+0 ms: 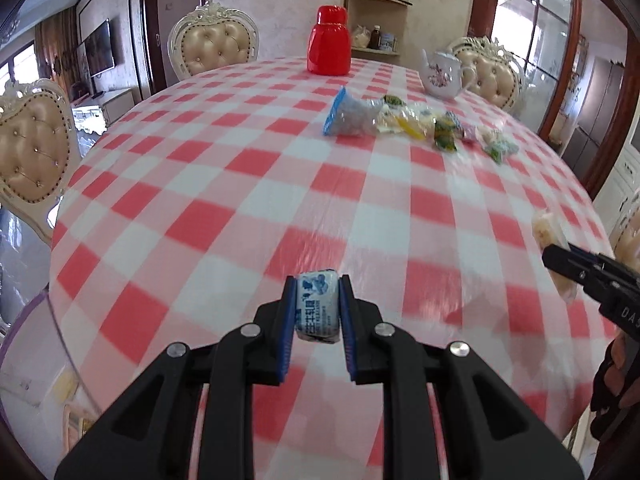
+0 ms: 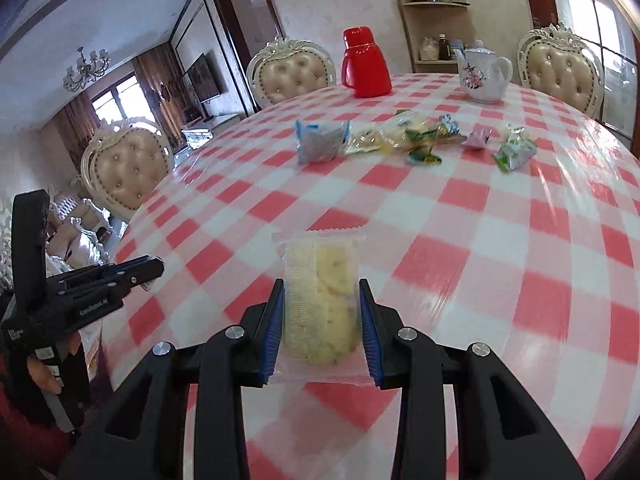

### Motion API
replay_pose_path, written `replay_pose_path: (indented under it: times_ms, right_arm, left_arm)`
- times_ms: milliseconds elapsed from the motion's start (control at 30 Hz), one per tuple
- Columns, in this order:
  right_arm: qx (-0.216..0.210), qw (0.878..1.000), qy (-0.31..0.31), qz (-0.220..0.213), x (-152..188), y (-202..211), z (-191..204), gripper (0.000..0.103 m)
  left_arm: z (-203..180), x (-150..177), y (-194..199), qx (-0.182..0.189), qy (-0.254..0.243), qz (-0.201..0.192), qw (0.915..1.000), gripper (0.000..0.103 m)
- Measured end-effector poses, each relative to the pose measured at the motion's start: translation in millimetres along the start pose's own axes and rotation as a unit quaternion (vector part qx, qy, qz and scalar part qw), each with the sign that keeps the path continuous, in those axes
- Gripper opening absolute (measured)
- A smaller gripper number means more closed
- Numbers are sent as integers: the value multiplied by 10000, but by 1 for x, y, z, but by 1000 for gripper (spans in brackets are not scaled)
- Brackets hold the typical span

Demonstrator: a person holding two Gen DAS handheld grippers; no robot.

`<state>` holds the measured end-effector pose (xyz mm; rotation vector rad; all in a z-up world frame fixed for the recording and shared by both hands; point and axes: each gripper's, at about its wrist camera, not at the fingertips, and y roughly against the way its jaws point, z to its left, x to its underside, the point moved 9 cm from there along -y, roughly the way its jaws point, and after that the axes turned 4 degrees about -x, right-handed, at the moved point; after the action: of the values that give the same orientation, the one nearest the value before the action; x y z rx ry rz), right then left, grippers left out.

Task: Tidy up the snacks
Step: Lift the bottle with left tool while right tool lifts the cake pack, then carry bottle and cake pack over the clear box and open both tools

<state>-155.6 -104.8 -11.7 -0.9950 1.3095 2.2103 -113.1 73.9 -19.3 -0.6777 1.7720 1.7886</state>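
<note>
Snacks are what I'm watching, and both claws are carrying one. My left gripper [image 1: 318, 298] is pinching a small blue-and-white wrapped candy [image 1: 317, 306] between its blue pads, the candy's long axis running forward along the fingers and lifted clear of the checked tablecloth [image 1: 224, 200]. My right gripper [image 2: 322, 312] is clamping a clear packet of pale crackers [image 2: 322, 296], which is standing upright between the pads with its crimped top edge poking out ahead.

Farther across the table I'm seeing the pile: a blue-edged bag of grey bits [image 2: 322, 142] at its left end, yellowish clear packets [image 2: 394, 132] beside it, then small green wrapped pieces [image 2: 426, 148], a pink one [image 2: 476, 138] and a green-white pack [image 2: 514, 154] trailing off to the right. That row is lying straight ahead and well apart from both claws, slightly right of the left one. I'm judging the right gripper the better lined up for a straight reach.

Behind the pile a red flask [image 2: 366, 64] and a flowered white teapot [image 2: 482, 74] are standing near the far edge. Nothing is sitting between the claws and the row, so I'm reading the path as open cloth; the risk I'm guessing at is nudging the loose wrappers on arrival.
</note>
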Motion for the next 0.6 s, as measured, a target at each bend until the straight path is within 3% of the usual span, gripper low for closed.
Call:
replay_pose_path:
  times_ms: [300,600]
  right_arm:
    - [38,9998,200,-78,37,22,41,35]
    - [60,9972,730,-135,52,40,96,35]
  left_arm:
    - [10,51,31,9,-201,-65,9998,21]
    - [30,71,73,19,-201,-429,9989,21]
